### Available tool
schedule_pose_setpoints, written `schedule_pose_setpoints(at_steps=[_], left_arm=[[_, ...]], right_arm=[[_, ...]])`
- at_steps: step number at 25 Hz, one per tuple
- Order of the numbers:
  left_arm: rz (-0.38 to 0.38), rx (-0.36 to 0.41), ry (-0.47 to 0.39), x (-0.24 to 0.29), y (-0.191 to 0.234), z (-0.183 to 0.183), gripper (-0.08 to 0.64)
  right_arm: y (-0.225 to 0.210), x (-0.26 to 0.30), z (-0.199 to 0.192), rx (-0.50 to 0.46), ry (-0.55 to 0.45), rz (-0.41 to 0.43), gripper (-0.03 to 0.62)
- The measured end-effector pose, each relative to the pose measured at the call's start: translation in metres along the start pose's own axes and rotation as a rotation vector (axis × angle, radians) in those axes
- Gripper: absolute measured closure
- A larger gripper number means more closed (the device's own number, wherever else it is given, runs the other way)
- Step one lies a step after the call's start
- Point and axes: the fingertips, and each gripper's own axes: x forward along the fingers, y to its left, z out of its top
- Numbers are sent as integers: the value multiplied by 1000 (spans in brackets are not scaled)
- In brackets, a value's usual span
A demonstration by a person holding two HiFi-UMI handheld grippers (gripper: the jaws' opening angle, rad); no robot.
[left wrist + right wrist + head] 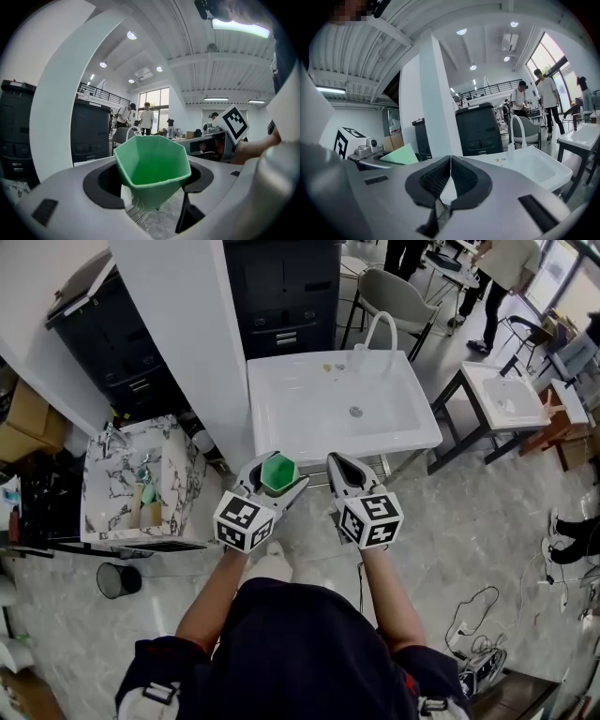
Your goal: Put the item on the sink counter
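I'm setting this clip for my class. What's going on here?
A person stands at a white sink with a gripper in each hand. The left gripper holds a green cup, just short of the sink. The right gripper is shut and empty. The cup is not yet on the sink.

Green cup (152,173) in smooth matt plastic, white sink (261,409) of glossy ceramic look, floor (469,521) of polished pale marbled stone look
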Motion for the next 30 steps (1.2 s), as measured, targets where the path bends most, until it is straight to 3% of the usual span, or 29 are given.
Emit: schedule_pose_setpoints(at_steps=[30], left_arm=[[-77, -50, -2, 42, 111, 17, 225]], right_arm=[[-25, 115, 22, 45, 42, -73, 557]])
